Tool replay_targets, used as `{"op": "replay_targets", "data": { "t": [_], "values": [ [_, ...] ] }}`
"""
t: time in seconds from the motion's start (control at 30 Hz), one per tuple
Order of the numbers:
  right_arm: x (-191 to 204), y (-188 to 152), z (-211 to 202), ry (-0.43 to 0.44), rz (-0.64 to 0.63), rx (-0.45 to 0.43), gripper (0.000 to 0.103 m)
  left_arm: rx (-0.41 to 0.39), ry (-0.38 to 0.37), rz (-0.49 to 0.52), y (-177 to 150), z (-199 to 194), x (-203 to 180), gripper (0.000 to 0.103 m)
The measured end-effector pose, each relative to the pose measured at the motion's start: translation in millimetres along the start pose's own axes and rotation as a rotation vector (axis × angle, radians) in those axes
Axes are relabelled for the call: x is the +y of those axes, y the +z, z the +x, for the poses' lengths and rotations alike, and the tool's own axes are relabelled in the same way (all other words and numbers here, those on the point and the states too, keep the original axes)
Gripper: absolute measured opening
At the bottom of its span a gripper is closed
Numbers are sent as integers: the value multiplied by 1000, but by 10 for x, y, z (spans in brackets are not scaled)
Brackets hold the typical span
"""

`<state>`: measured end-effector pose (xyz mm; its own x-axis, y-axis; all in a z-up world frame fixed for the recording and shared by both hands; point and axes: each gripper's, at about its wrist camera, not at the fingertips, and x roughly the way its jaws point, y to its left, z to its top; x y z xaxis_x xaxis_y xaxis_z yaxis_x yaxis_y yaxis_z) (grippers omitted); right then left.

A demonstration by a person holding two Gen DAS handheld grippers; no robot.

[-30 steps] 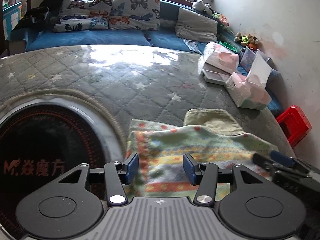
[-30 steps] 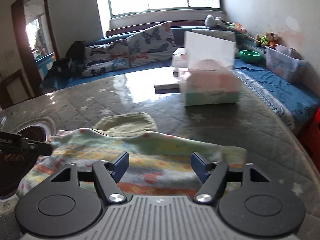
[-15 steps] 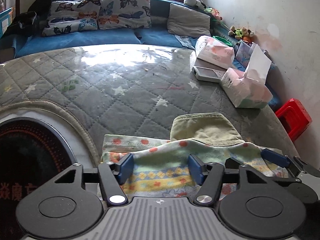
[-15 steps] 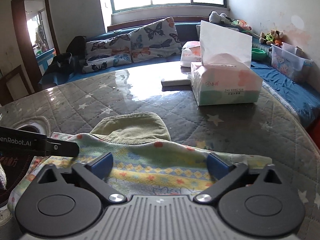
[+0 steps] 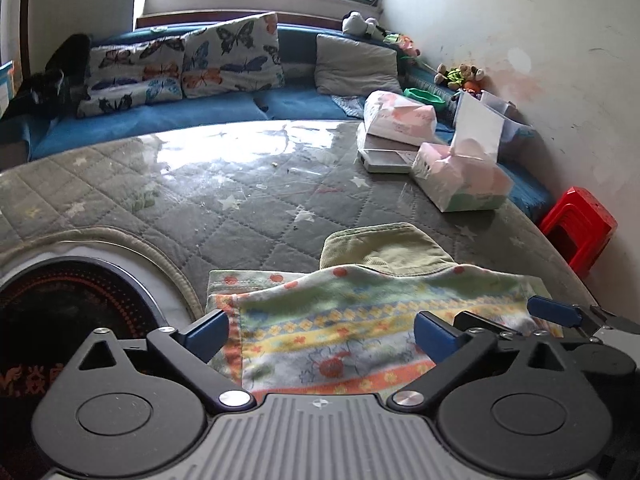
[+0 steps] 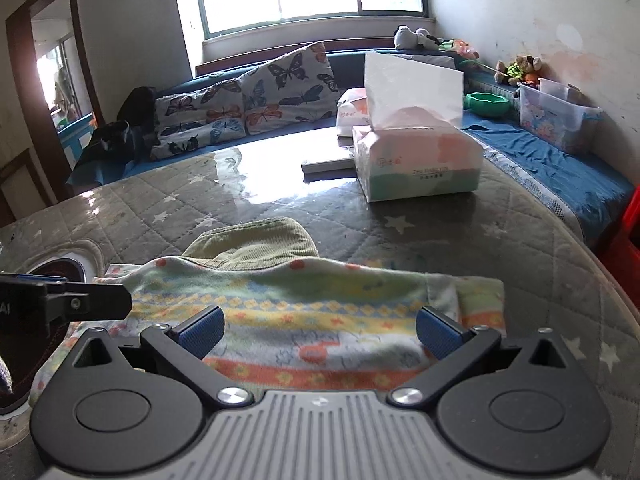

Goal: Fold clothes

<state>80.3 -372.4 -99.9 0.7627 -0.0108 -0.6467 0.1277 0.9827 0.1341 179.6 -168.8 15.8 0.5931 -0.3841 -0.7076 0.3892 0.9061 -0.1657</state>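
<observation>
Left wrist view: left gripper point(image 5: 320, 332) jaws are opening, having let go of the patterned cloth point(image 5: 360, 320). Right gripper point(image 6: 320, 332) is released too. The cloth now lies folded beside the tissue box point(image 6: 416, 160); this fold seems done.

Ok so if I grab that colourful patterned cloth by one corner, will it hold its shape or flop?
The colourful patterned soft cloth would probably flop: it drapes over the green corduroy garment and follows its hump. It looks thin and light. Its folded layers would likely slide apart when lifted by one corner.
</observation>
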Motion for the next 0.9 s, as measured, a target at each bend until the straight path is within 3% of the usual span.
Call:
{"op": "replay_targets", "data": {
  "t": [0.37, 0.6, 0.77, 0.9],
  "values": [
    [4, -243, -302, 20, -6, 3, 103, -7, 14, 51, -336, -224, 17, 103],
    [134, -544, -427, 6, -114, 16, 103, 17, 37, 101, -609, -229, 41, 103],
    [179, -568, -531, -5, -148, -3, 103, 29, 31, 54, -675, -255, 140, 103],
    [228, -489, -563, 4, -156, -36, 103, -5, 42, 30, -622, -337, 169, 103]
  ]
}}
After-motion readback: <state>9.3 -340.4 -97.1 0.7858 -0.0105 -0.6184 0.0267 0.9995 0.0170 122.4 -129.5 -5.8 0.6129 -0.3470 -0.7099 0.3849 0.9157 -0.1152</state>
